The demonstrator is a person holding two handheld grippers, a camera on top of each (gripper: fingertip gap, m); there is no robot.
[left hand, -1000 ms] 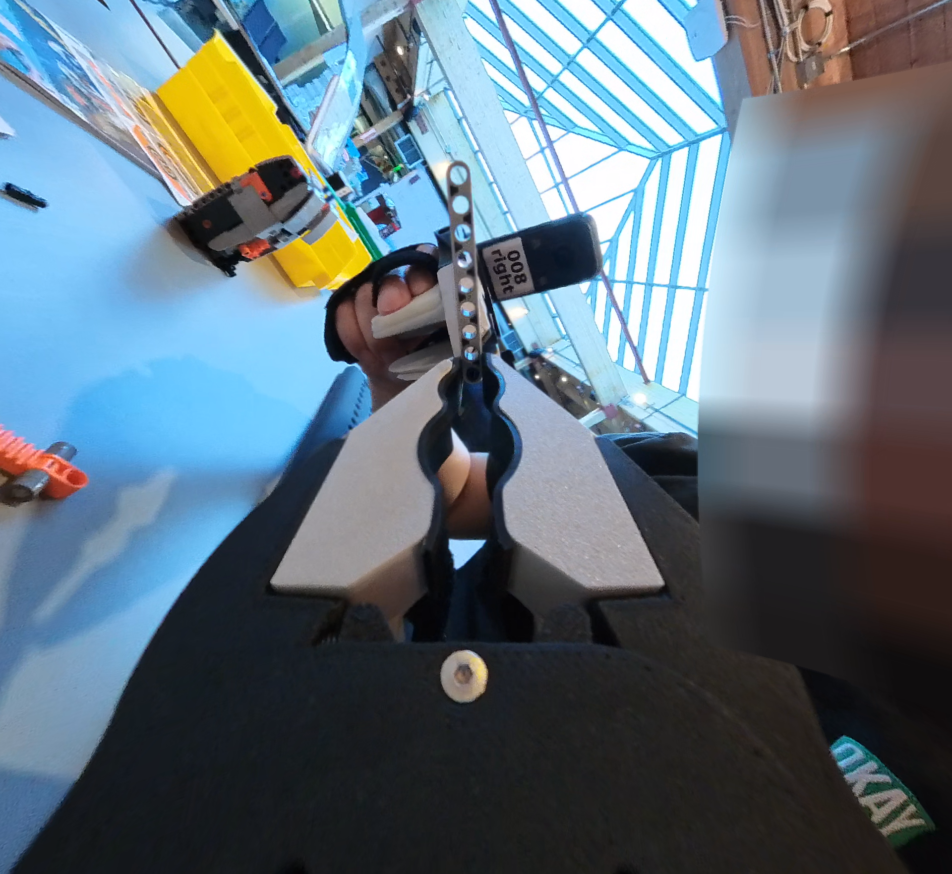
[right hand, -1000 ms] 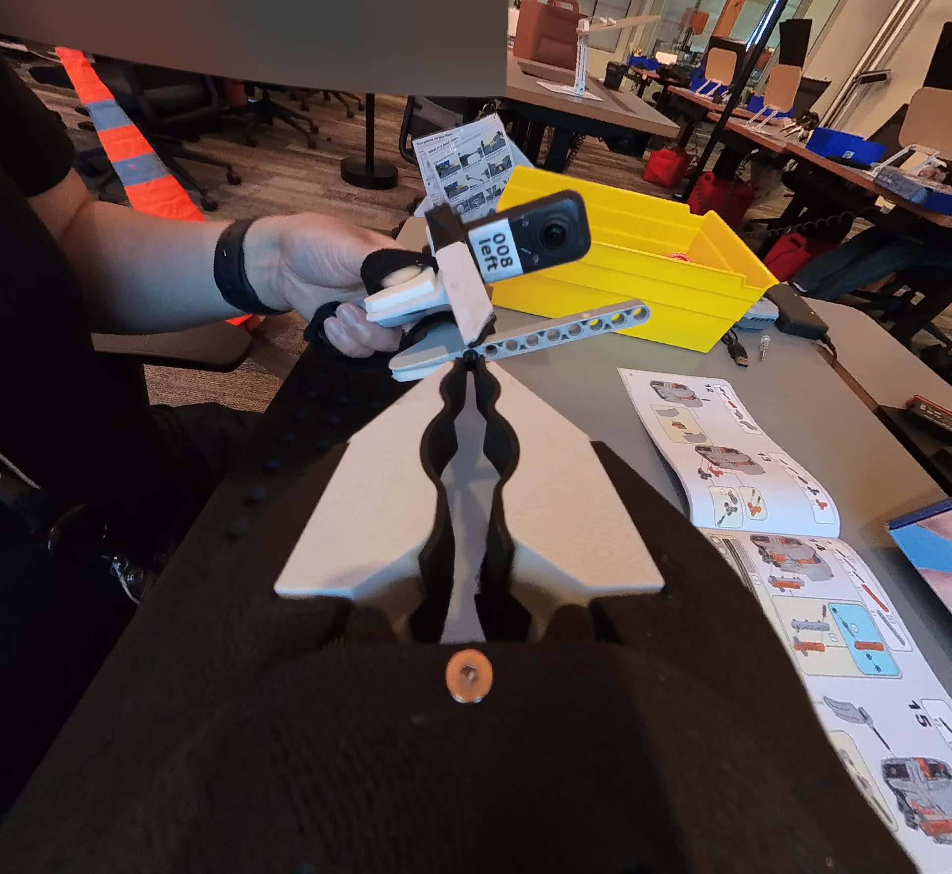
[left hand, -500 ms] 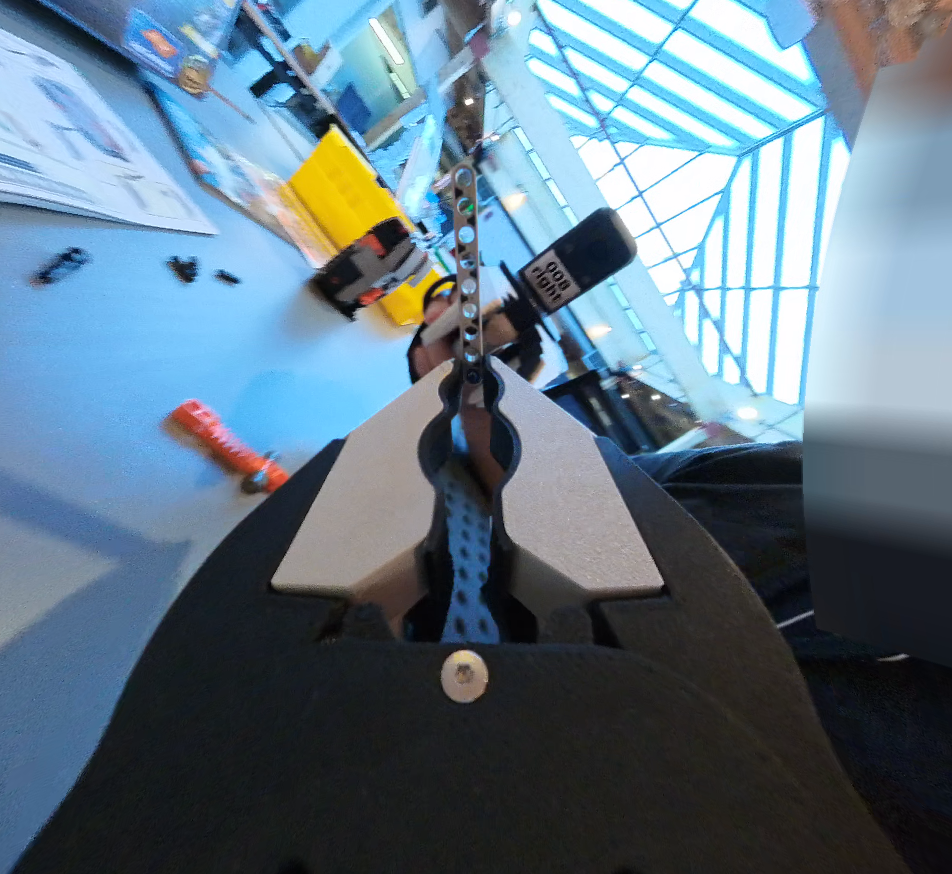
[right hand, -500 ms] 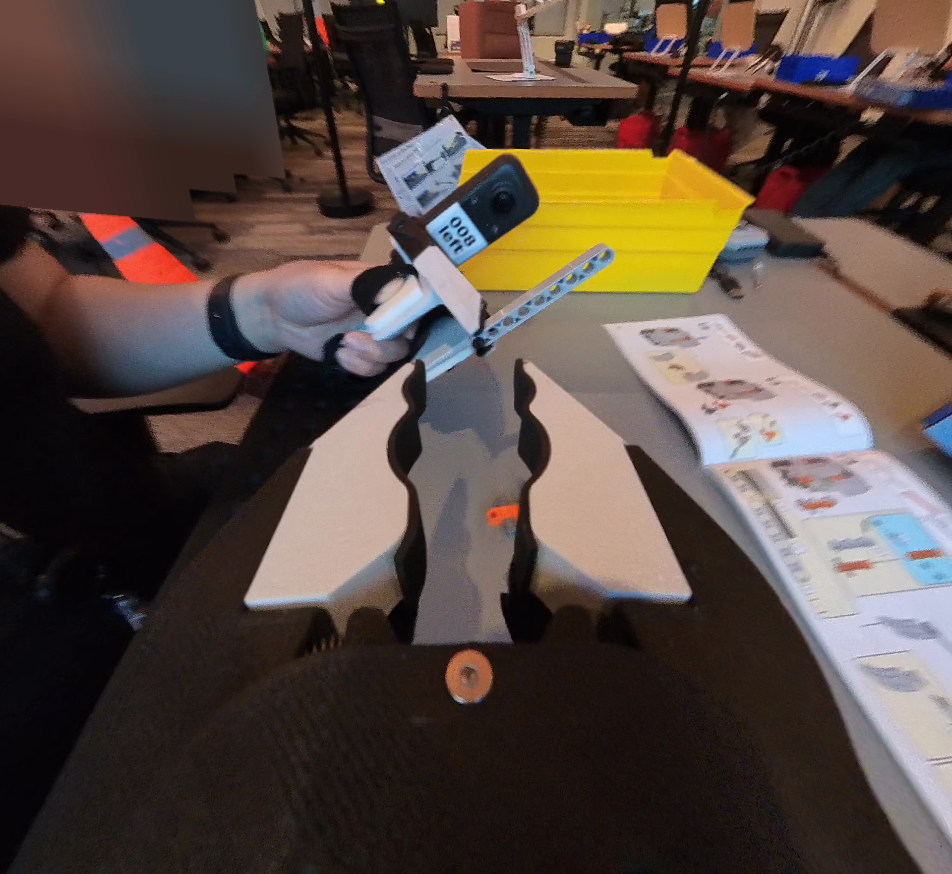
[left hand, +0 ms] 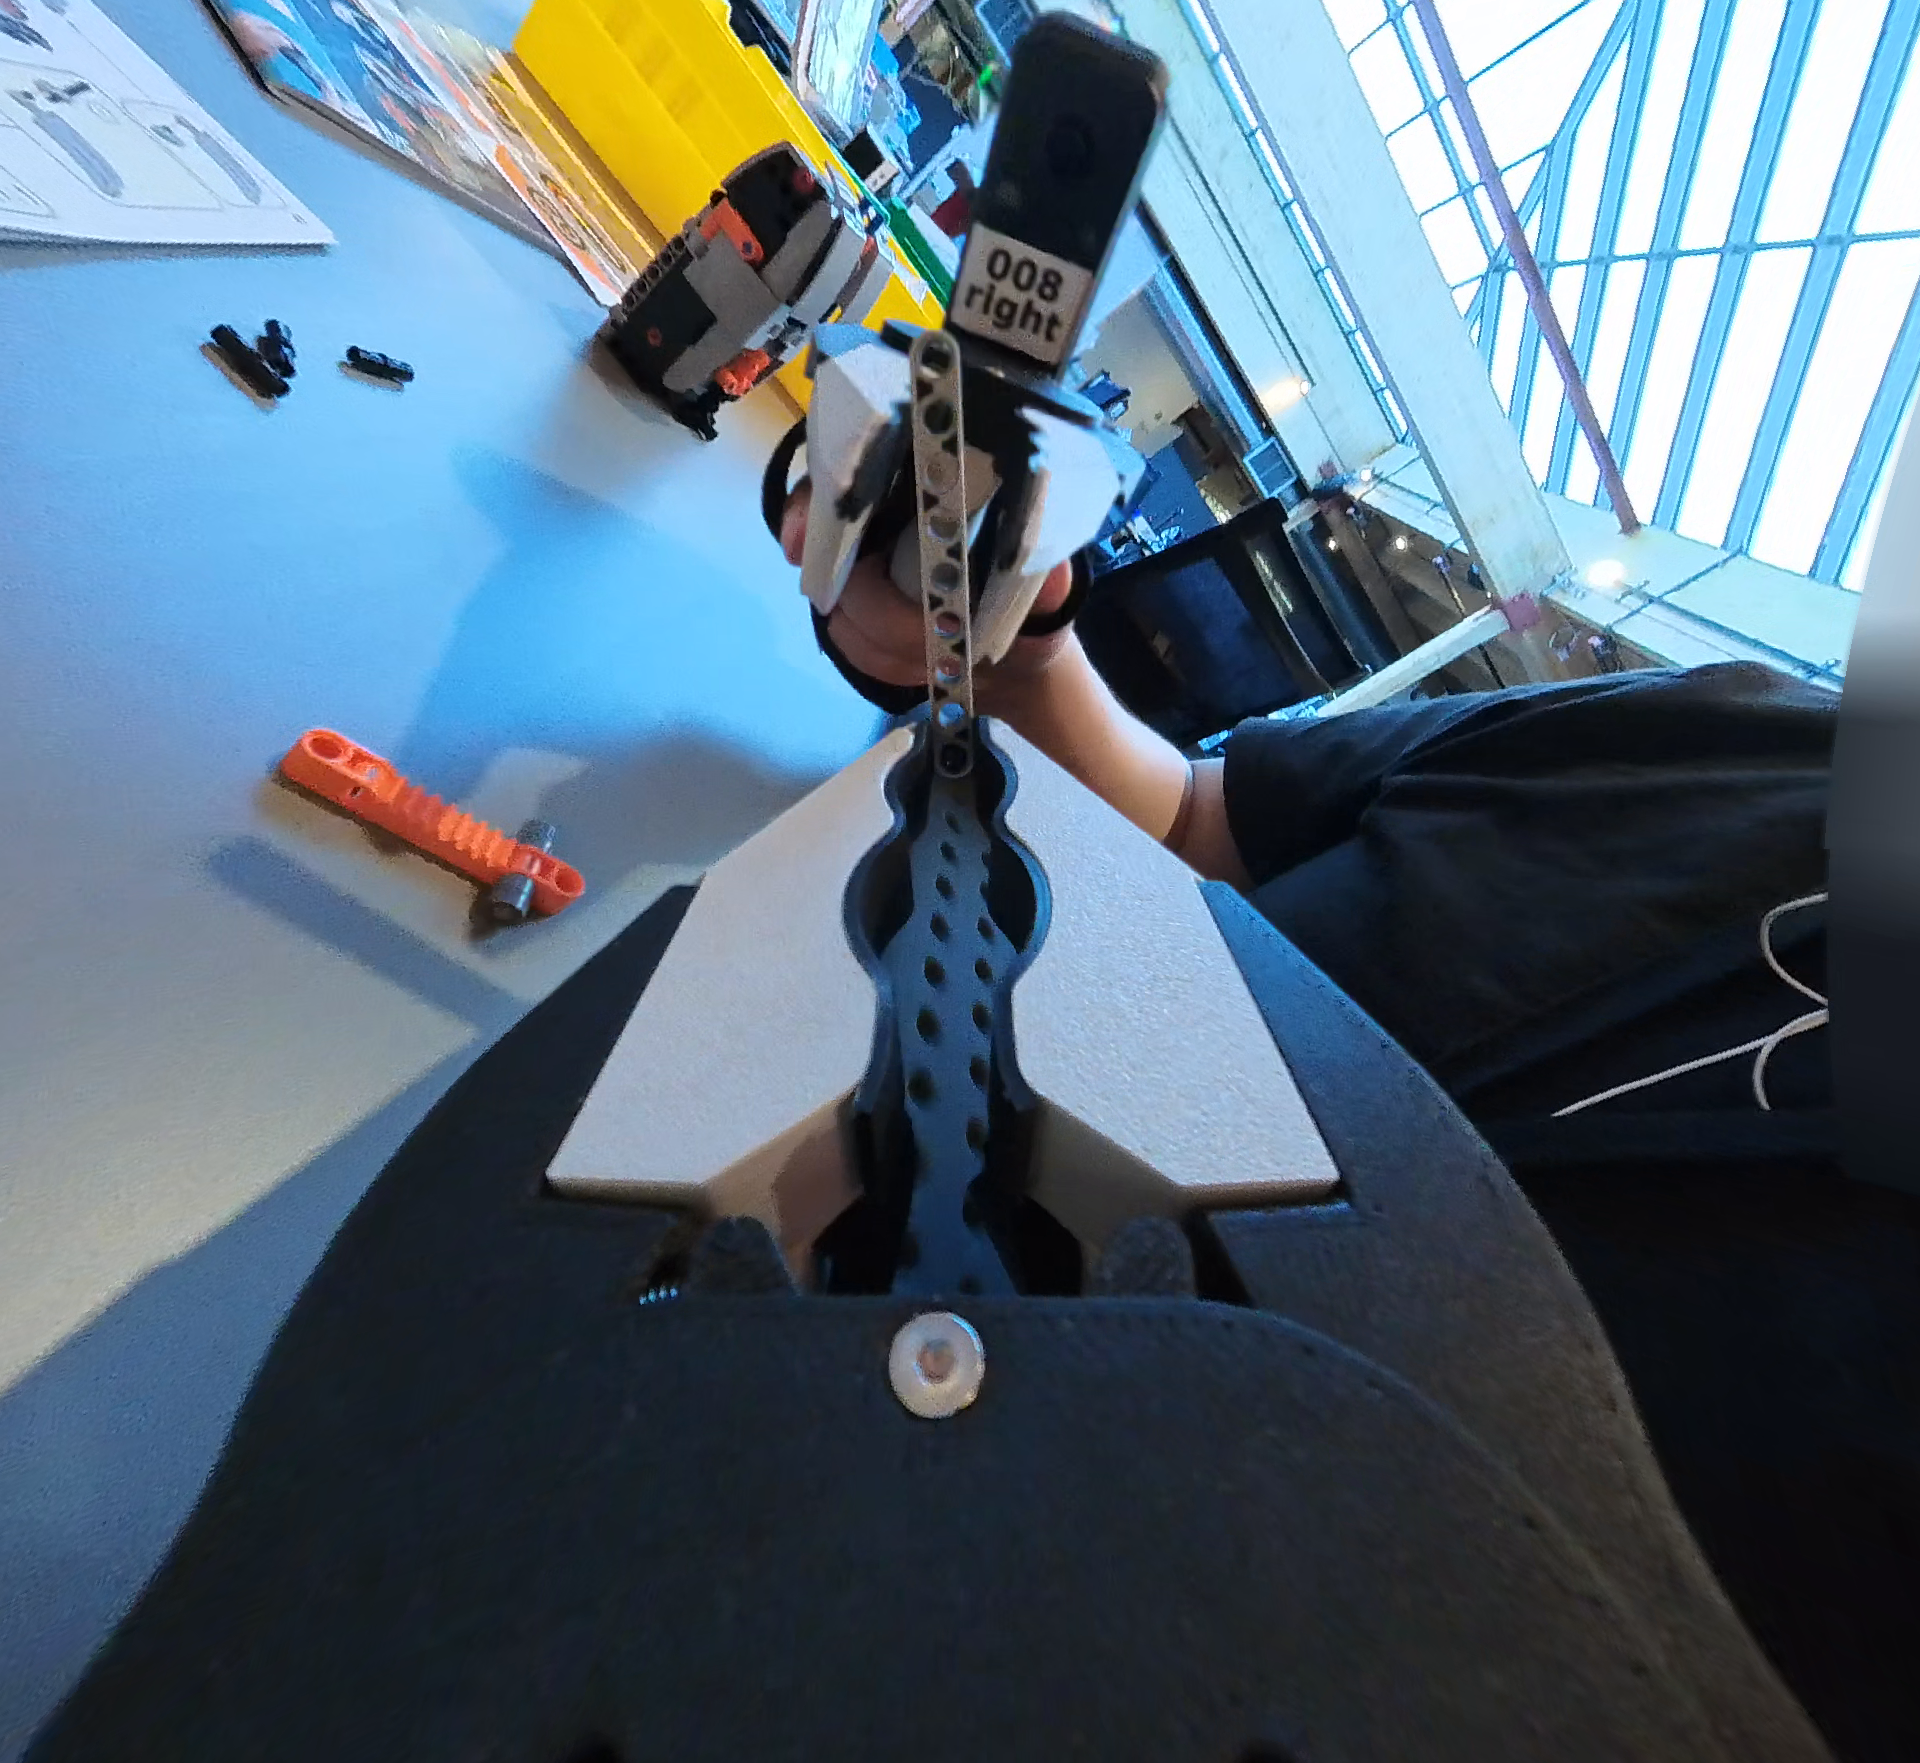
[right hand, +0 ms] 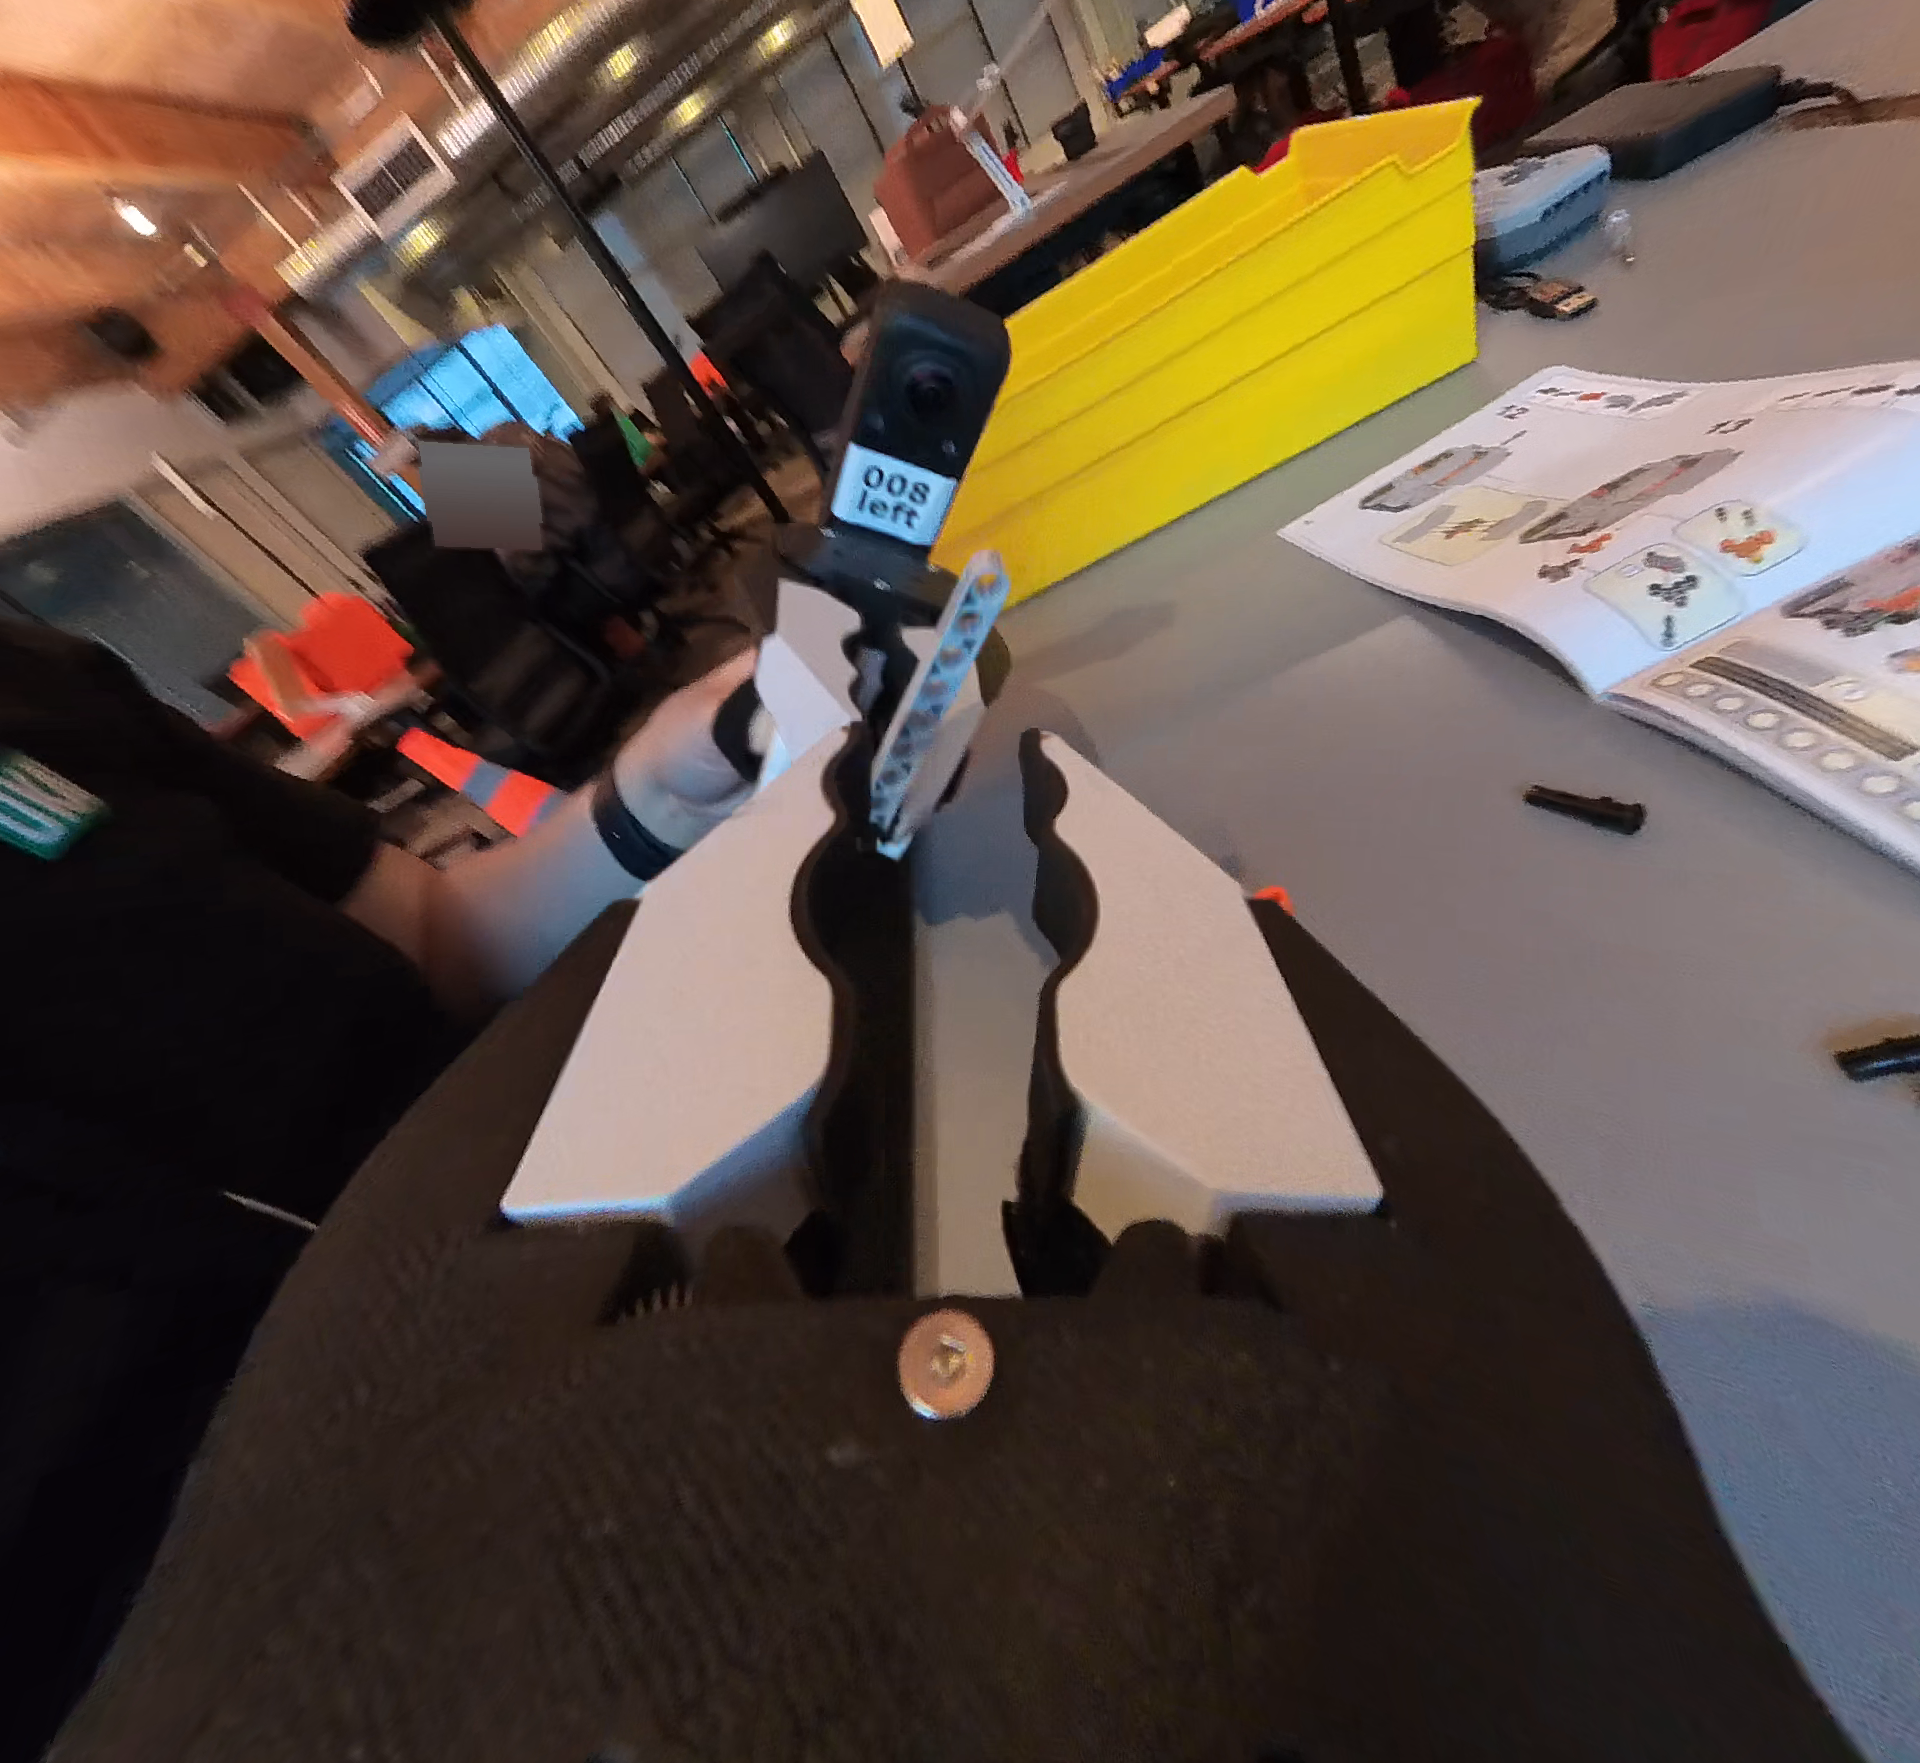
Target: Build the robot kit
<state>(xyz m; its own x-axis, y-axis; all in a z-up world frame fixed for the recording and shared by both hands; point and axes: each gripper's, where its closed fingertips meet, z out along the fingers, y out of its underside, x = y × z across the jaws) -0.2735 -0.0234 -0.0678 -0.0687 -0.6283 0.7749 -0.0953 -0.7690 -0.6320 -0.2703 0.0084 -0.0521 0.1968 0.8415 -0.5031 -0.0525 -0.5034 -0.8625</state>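
The left gripper (left hand: pixel 954 745) is clamped on one end of a long grey beam w/ holes (left hand: pixel 943 529). The beam's long axis runs straight out from the fingertips, in the air above the grey table (left hand: pixel 312 570), toward the right gripper (right hand: pixel 940 757). Right gripper's fingers stand apart, holding nothing; the beam's free end (right hand: pixel 940 674) is just in front of them, tilted. An orange toothed piece (left hand: pixel 431 825) lies on the table, near the left gripper.

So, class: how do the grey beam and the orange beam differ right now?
The grey beam is long, thin and plain; the orange beam is shorter and toothed. The grey beam is held in the air by the shut left gripper; the orange beam lies loose on the table. Both have round holes.
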